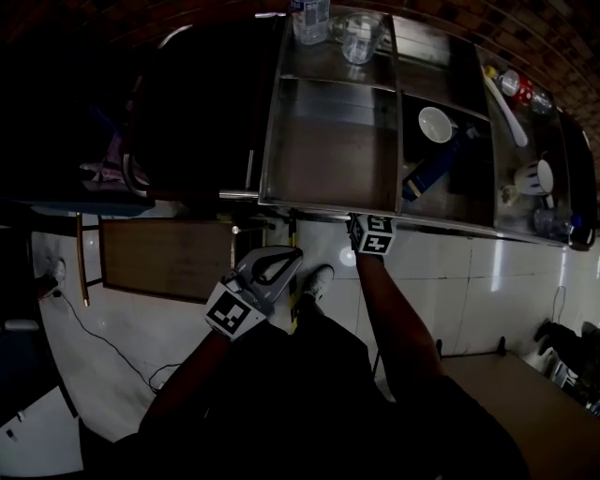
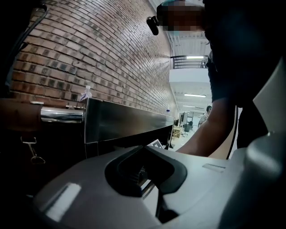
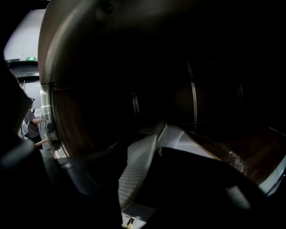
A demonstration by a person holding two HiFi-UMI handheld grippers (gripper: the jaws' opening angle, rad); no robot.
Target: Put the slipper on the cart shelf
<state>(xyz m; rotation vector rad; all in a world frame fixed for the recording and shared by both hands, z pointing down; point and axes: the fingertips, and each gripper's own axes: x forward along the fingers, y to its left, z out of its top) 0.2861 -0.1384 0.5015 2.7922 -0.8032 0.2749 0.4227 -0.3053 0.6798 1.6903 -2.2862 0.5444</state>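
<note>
Head view, going left to right: a wooden board [image 1: 169, 258] stands on the tiled floor beside the steel cart [image 1: 328, 204]. The left gripper [image 1: 286, 262] hangs in front of the cart's edge with its claw tips together and nothing in them.

Cart's top tray is split into sections. The far left one has a water bottle [image 1: 309, 19] and a clear glass cup [image 1: 359, 37]. The middle one holds a white bowl [image 1: 436, 124] with a blue bottle [image 1: 431, 169] lying just beside it. The right section has a white spoon [image 1: 506, 108], a red can [image 1: 520, 86] and a white mug [image 1: 536, 176].

The right gripper [image 3: 147, 138] reaches in under the tray top, which hides its claw from above. Its own view is pretty dark, but the claw is clamped on the slipper [image 3: 138, 170], white ribbed sole showing, inside the cart's shelf space.
</note>
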